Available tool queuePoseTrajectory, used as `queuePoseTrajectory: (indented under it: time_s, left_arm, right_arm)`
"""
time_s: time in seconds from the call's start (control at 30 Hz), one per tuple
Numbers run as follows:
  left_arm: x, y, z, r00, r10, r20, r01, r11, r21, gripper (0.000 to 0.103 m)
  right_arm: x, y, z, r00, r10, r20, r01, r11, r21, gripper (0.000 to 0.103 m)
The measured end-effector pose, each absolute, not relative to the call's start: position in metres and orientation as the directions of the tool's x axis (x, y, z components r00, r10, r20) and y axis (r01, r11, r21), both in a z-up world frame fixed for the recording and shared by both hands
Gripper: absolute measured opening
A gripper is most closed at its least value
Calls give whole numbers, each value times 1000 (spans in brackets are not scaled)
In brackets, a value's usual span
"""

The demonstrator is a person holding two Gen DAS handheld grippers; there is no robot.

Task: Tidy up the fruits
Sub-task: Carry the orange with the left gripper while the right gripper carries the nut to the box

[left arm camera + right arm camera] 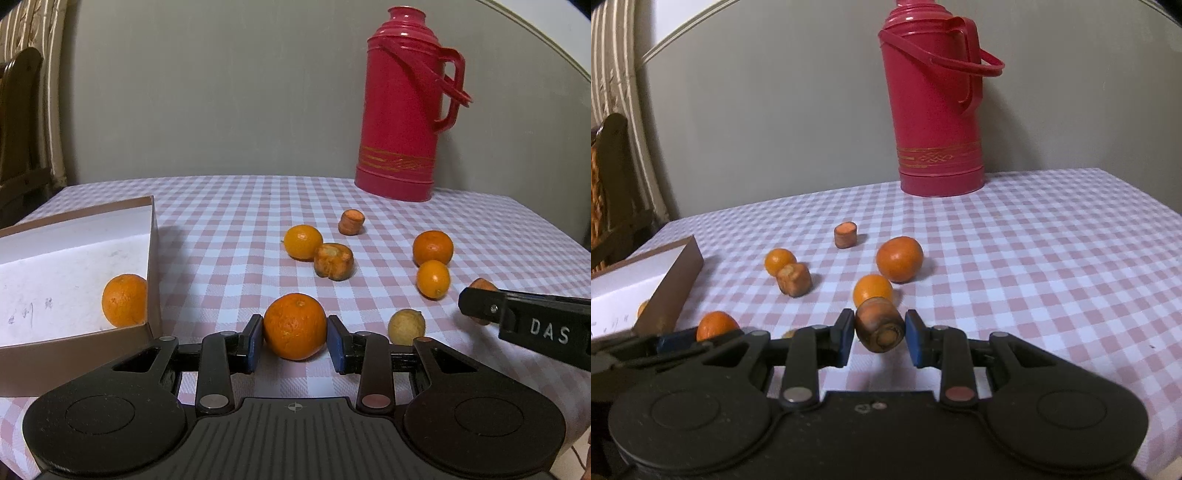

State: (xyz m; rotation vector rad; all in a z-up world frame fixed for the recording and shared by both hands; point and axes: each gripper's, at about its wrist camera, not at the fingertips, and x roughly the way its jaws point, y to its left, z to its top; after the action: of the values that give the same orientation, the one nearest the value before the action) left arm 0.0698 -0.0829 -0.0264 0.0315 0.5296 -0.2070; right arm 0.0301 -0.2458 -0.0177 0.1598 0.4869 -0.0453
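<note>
Between my left gripper's (295,334) blue pads sits a large orange (295,321), low over the checked tablecloth (221,221), and both pads press its sides. My right gripper (880,332) is shut on a stubby carrot piece (877,325); in the left wrist view that gripper (476,306) enters from the right. Loose on the cloth lie three more oranges (303,242) (433,247) (433,278), two carrot pieces (333,260) (351,222) and a pale yellow fruit (406,326). A brown box (153,258) with a white inside stands at the left and holds one orange (123,300).
A tall red thermos (402,110) stands at the back of the table against the grey wall. A dark wooden chair (18,129) and a striped curtain are beyond the table's left edge. The table's right edge falls away at far right.
</note>
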Motion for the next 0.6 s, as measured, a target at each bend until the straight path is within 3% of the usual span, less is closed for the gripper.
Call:
queuePoseTrajectory:
  time_s: [0.6]
  left_arm:
    - [37,-59,-6,880,-185,-437,205,979,-1,37]
  right_arm:
    - [7,-220,-3,907,101,-409,-45,989,143,21]
